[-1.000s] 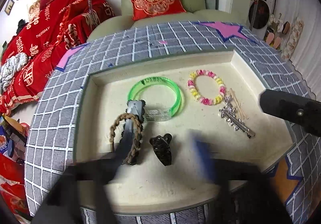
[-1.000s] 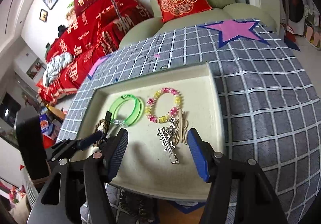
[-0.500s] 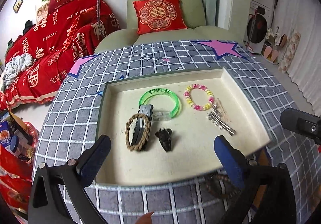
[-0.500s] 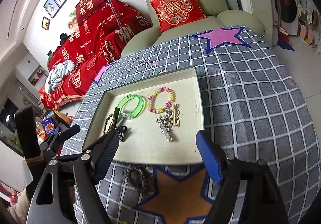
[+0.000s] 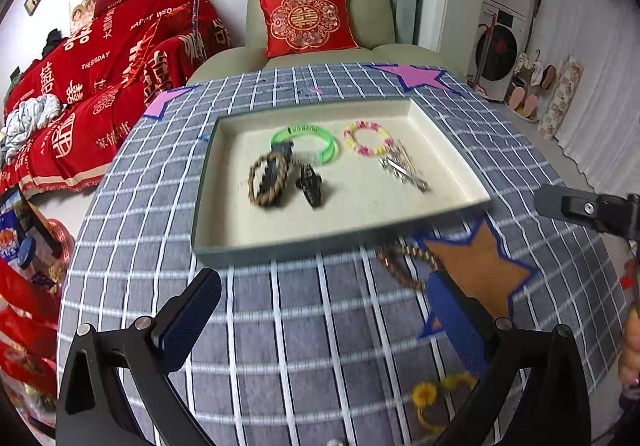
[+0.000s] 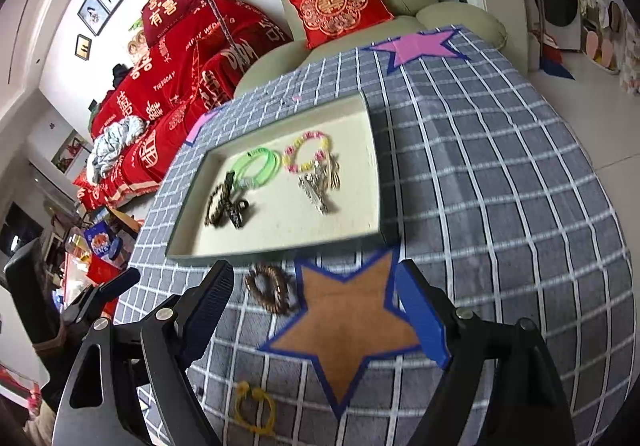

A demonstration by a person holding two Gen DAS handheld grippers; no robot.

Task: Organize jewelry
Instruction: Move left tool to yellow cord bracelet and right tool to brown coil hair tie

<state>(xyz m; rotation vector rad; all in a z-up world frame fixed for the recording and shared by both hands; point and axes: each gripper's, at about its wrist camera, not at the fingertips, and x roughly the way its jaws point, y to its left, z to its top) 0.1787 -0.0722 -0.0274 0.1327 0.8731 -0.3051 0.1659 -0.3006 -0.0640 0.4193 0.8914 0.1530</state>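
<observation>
Holding six pieces, tray [image 6: 374, 170], two bracelets outside

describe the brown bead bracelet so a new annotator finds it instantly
Start at the cream tray on the checked tablecloth, then drop to its near edge. The brown bead bracelet lies outside the tray, just left of the orange star; the yellow hair tie lies nearer the camera.

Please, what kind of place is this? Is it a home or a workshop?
Most likely a living room in a home. A green armchair with a red embroidered cushion stands behind the table with the checked cloth, and a sofa under red covers and framed pictures line the wall.
</observation>
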